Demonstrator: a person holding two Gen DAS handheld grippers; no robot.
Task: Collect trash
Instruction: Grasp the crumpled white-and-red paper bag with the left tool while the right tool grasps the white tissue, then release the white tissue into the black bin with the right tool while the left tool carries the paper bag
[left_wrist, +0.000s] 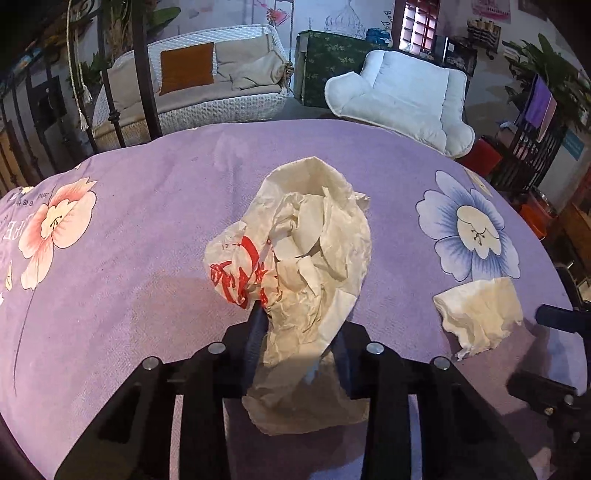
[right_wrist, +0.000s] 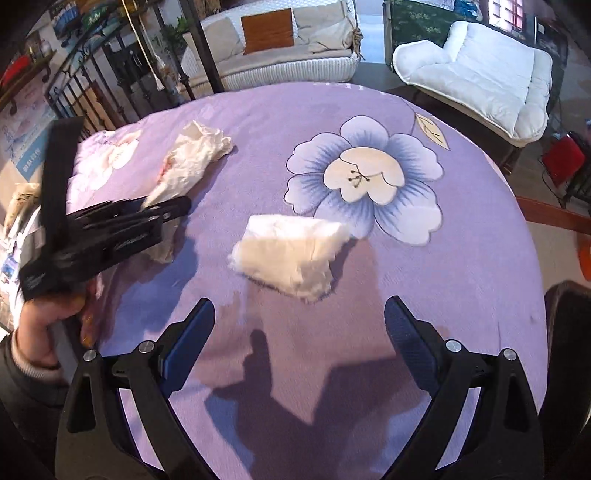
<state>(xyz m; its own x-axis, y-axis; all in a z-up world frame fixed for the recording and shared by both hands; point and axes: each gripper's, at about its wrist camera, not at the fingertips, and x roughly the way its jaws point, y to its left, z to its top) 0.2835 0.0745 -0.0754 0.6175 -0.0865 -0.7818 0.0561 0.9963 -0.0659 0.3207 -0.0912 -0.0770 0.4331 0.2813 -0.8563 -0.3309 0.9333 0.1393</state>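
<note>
Fingers of the left gripper (left_wrist: 295, 332) clench a crumpled plastic bag (left_wrist: 295, 243) on the purple table (right_wrist: 295, 110) as the spread right gripper (right_wrist: 299, 325) nears a tissue wad (right_wrist: 291, 251), likely bagged next.

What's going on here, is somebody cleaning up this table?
Yes, a person is picking up trash from a table with a purple flowered cloth, using a gripper in each hand. The left gripper is shut on a crumpled plastic bag with paper scraps inside. The right gripper is open and points at a wad of tissue that lies loose on the cloth, not yet picked up.
</note>
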